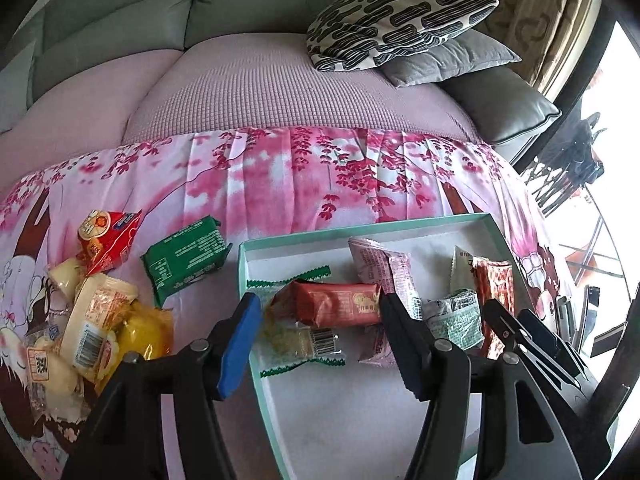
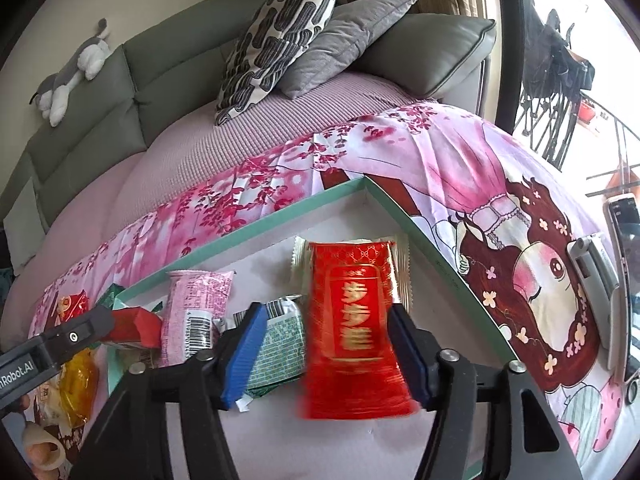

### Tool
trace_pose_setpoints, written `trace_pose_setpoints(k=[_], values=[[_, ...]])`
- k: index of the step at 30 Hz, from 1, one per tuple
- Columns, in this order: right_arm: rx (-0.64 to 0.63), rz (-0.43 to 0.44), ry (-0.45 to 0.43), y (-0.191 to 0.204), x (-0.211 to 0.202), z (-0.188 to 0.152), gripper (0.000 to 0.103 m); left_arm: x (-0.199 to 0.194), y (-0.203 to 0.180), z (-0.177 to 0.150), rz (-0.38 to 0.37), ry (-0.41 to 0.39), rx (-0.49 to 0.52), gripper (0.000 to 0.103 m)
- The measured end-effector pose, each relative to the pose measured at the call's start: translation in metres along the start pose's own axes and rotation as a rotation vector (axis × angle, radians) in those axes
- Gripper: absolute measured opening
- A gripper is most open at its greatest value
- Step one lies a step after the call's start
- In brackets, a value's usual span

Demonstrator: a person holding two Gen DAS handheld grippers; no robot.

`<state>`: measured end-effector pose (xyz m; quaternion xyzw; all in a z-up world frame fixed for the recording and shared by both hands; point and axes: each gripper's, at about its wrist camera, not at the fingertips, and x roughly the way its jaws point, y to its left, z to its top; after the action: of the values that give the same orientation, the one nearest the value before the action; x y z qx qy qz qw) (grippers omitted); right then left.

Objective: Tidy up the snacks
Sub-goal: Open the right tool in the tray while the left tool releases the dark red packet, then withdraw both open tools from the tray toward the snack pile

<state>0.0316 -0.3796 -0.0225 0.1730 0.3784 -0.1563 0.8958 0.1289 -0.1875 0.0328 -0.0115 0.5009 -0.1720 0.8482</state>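
Snacks (image 1: pixel 338 304) inside mint-rimmed box (image 1: pixel 246 276), bare floor along its near edge

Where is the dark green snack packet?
In the left wrist view, the dark green rectangular snack packet lies on the pink floral cloth, just left of the mint-edged cardboard box.

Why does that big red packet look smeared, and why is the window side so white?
Right wrist view: the red packet between the open right gripper is motion-blurred, while the box stays sharp. Both views: daylight blows out the window, and the fisheye lens bends the sofa.
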Motion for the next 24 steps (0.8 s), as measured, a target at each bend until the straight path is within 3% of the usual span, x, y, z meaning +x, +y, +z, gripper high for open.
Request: trace_pose_setpoints(k=[9, 19, 22, 24], values=[[0.003, -0.005, 0.024, -0.002, -0.009, -0.004, 0.079, -0.011, 0.010, -0.002, 0.068, 0.011, -0.033, 0.070], [-0.012, 0.004, 0.044, 0.003, -0.019, -0.013, 0.080, -0.019, 0.024, -0.015, 0.171, 0.012, -0.029, 0.071], [-0.025, 0.008, 0.049, 0.007, -0.020, -0.016, 0.081, -0.021, 0.031, -0.021, 0.189, 0.006, -0.035, 0.087], [-0.036, 0.012, 0.050, 0.009, -0.020, -0.018, 0.086, -0.021, 0.035, -0.023, 0.202, 0.006, -0.044, 0.087]])
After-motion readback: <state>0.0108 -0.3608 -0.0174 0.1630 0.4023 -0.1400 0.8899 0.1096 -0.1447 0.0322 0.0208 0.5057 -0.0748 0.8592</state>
